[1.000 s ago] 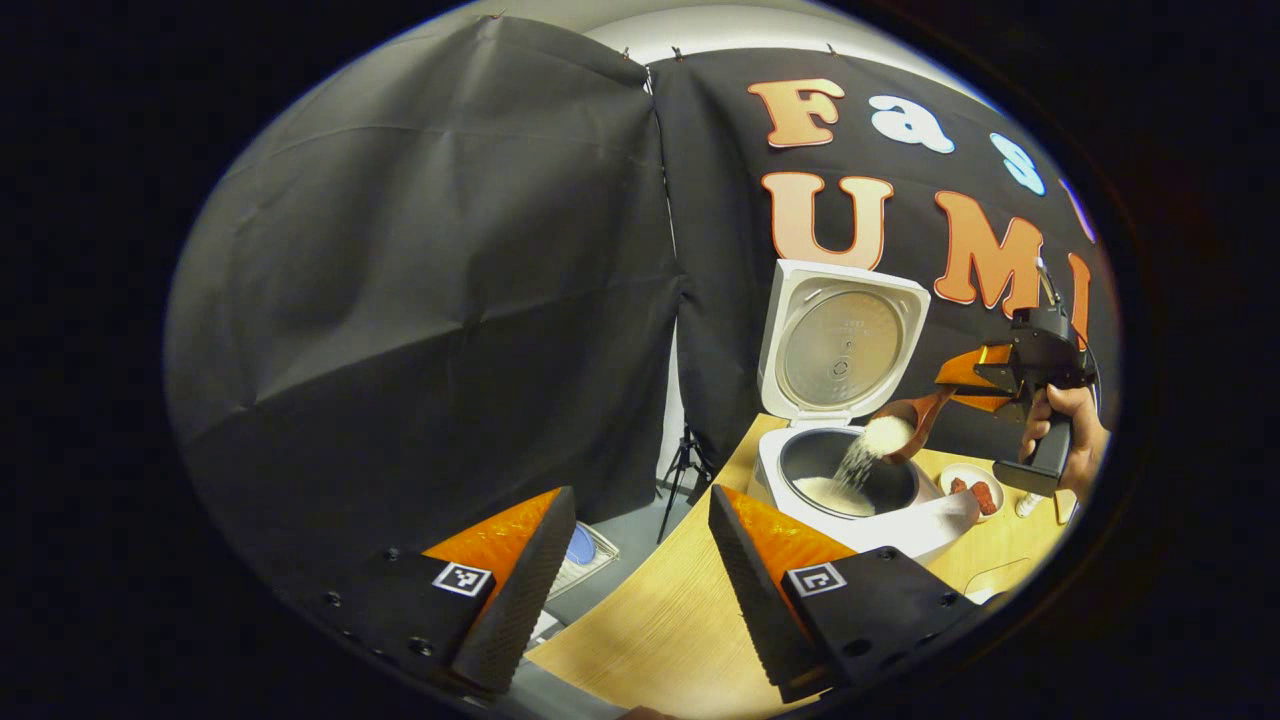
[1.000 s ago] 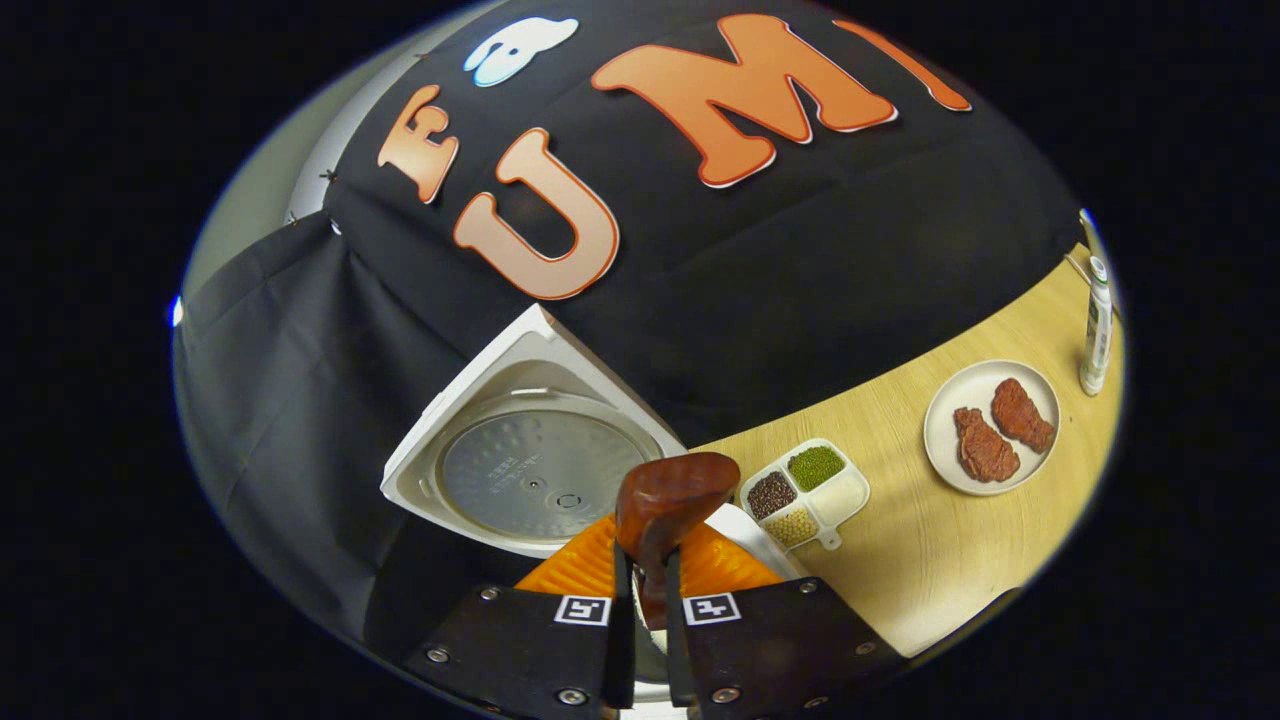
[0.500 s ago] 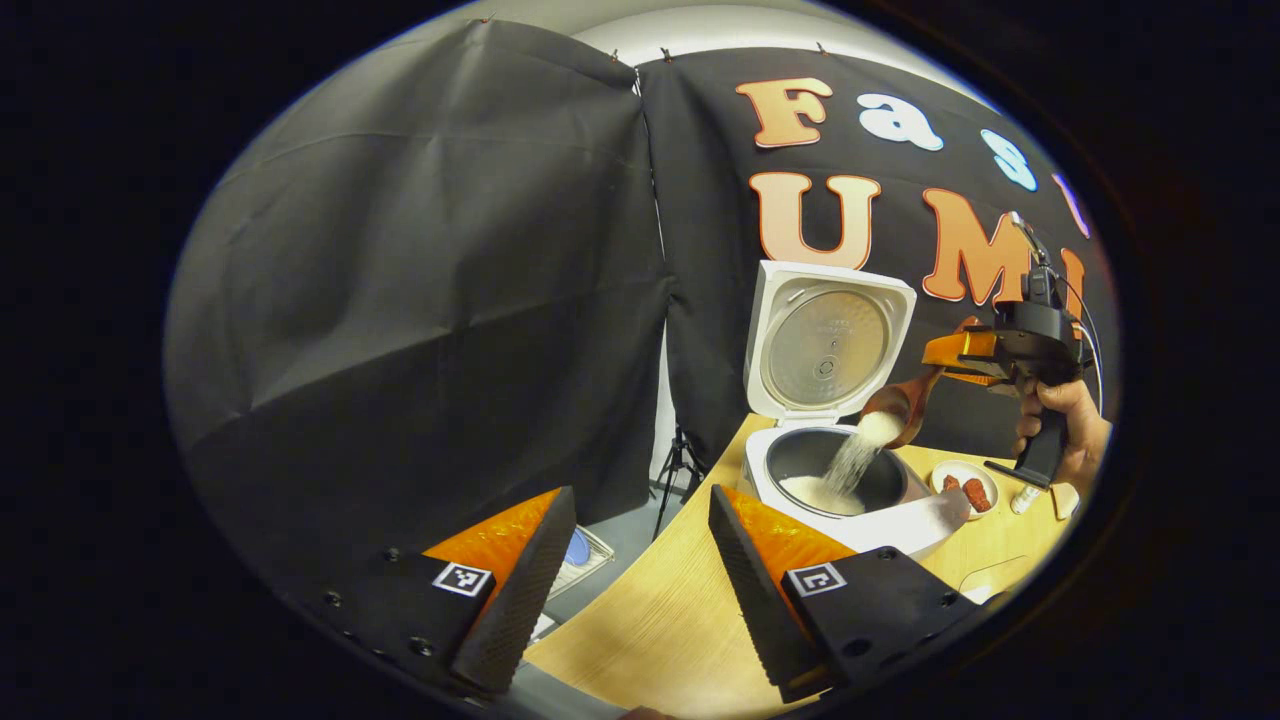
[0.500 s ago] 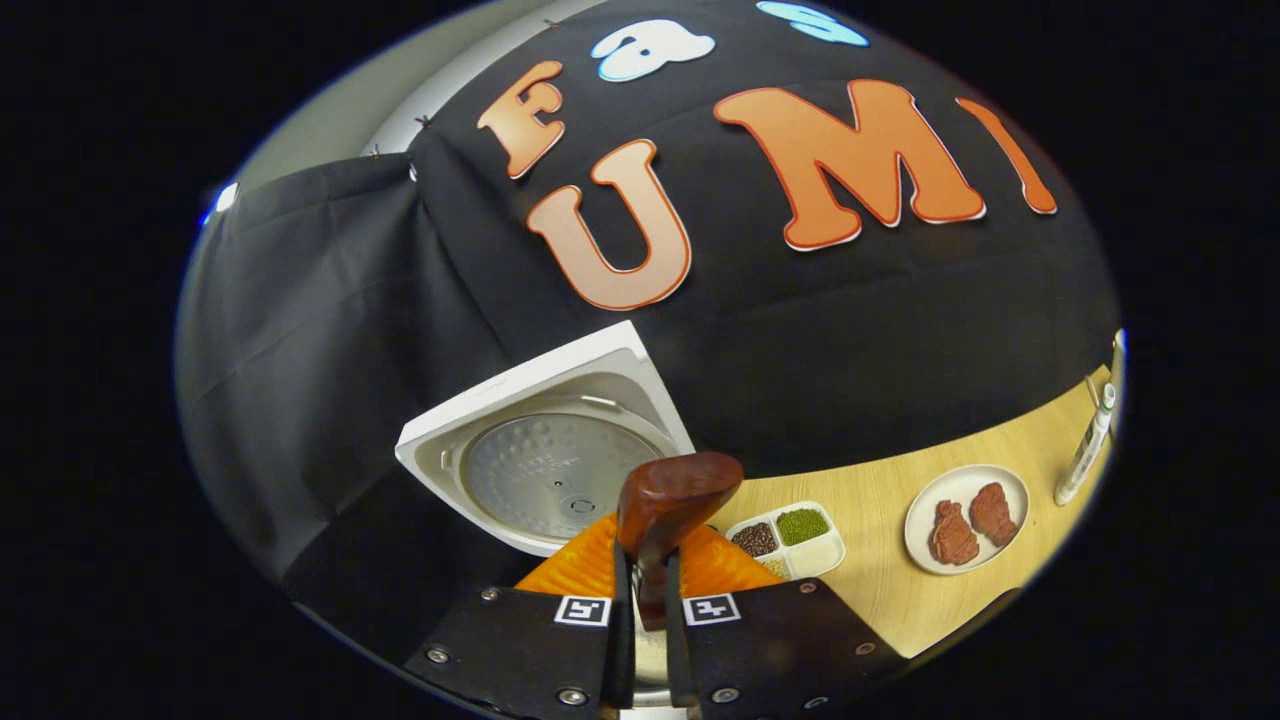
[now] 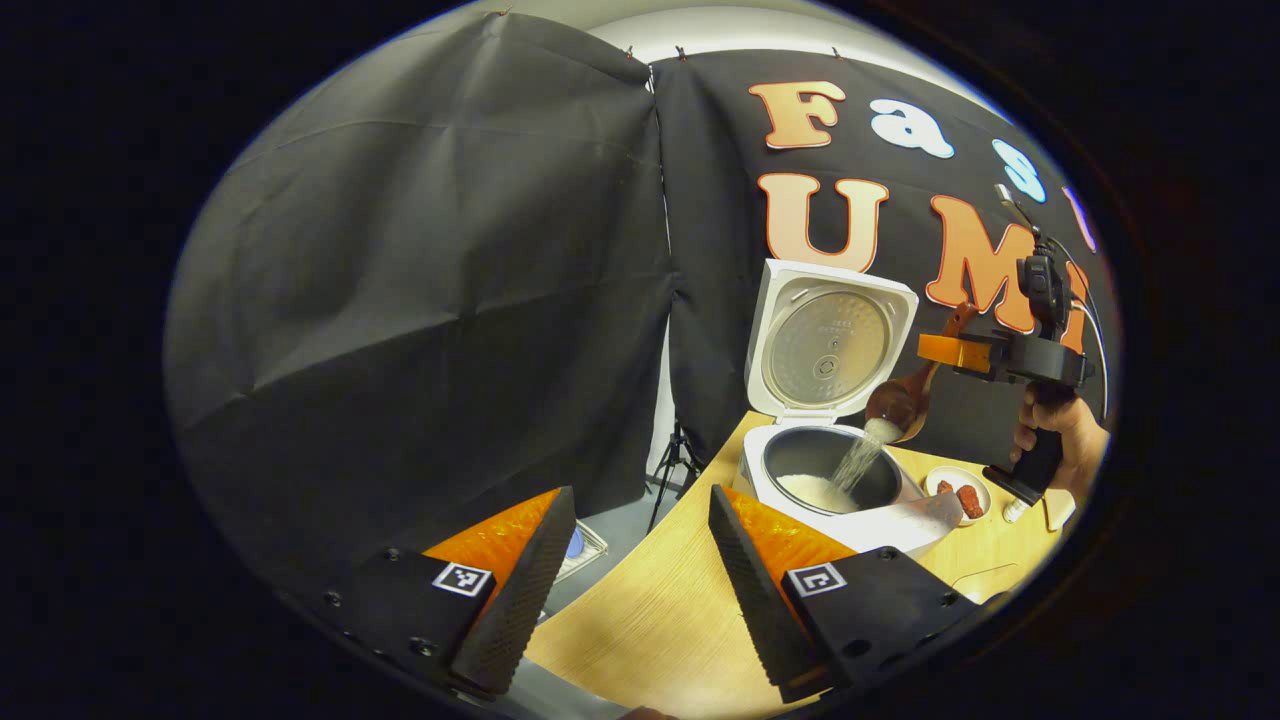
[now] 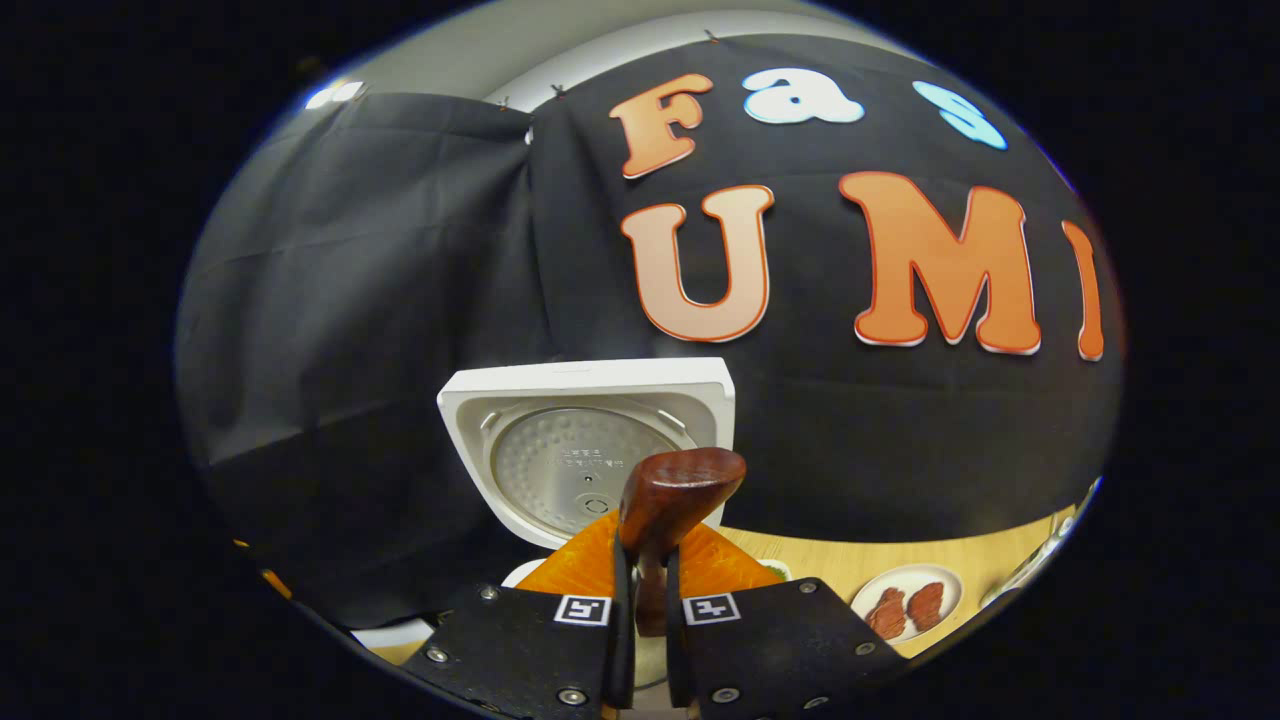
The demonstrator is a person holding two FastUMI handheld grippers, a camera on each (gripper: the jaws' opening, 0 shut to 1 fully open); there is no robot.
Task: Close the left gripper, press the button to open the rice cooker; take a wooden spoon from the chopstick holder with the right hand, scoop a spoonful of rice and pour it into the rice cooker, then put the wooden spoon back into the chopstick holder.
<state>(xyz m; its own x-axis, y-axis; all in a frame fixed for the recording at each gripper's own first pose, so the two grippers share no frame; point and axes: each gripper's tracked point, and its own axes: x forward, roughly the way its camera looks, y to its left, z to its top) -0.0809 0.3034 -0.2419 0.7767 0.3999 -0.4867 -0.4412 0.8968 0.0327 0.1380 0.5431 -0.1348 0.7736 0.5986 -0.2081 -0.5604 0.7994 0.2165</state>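
Wooden spoon (image 6: 672, 498): being clamped at the handle between both fingers of the right gripper (image 6: 640, 600), bowl tipped over the open rice cooker (image 5: 835, 480), rice (image 5: 860, 455) pouring into the pot. Probably handling as light, stiff and smooth; likely gripping best mid-handle, firmly, against twisting. Left gripper (image 5: 630, 570): idling above the table (image 5: 650, 620) edge, fingers standing apart, holding nothing. Plate (image 6: 905, 600) sitting well right of the cooker.

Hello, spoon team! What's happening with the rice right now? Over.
Right gripper shut on wooden spoon, tipped over the rice cooker. Rice streaming into the pot, lid up. Left gripper open, idle. Nothing in the way.
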